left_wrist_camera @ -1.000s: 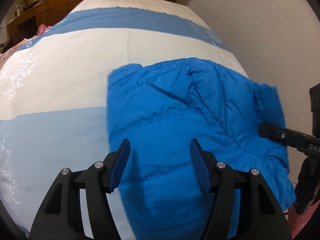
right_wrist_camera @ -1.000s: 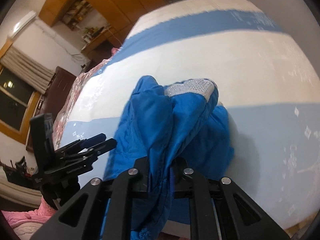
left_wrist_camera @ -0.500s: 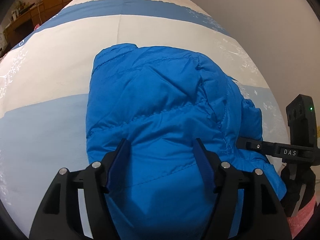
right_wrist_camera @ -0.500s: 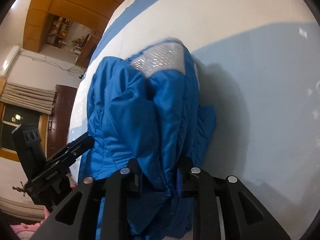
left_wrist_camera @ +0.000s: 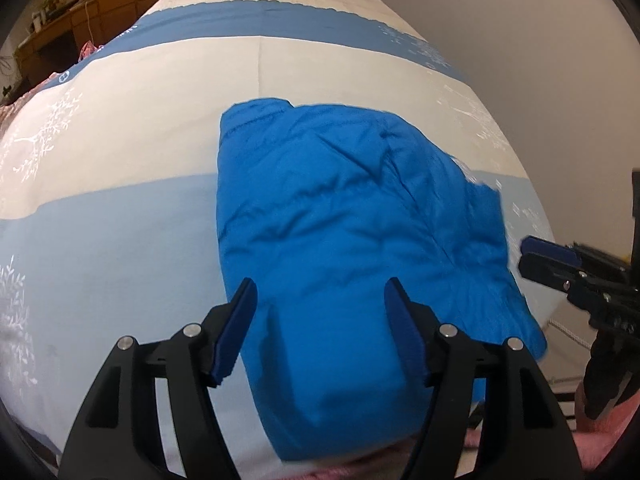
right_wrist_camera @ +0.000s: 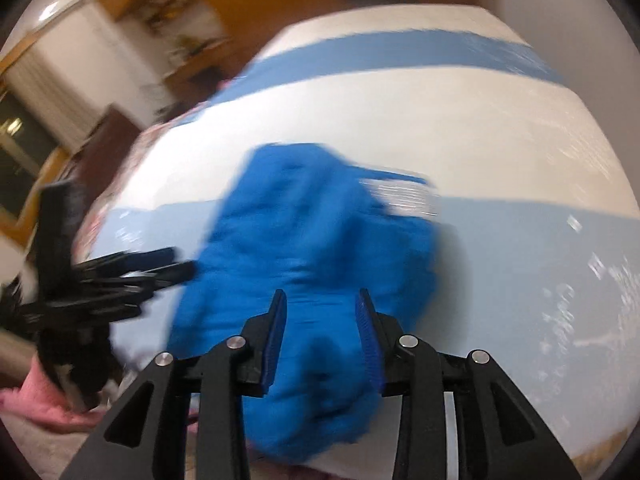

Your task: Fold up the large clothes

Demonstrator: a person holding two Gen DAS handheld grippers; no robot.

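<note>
**Blue jacket lies folded on the bed, both hand-held grippers spread**

The blue padded jacket (left_wrist_camera: 352,240) lies bundled at frame centre on the striped bed cover (left_wrist_camera: 120,128). The left hand-held gripper (left_wrist_camera: 320,330) hovers at lower centre, fingers spread, empty. The right hand-held gripper (right_wrist_camera: 322,336), blurred, is also parted, gripping nothing, above the jacket's near end.

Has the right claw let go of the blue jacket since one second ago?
Yes. The right claw, earlier shut on a bunched fold, now stands open, and the blue jacket lies on the striped bedspread.
</note>
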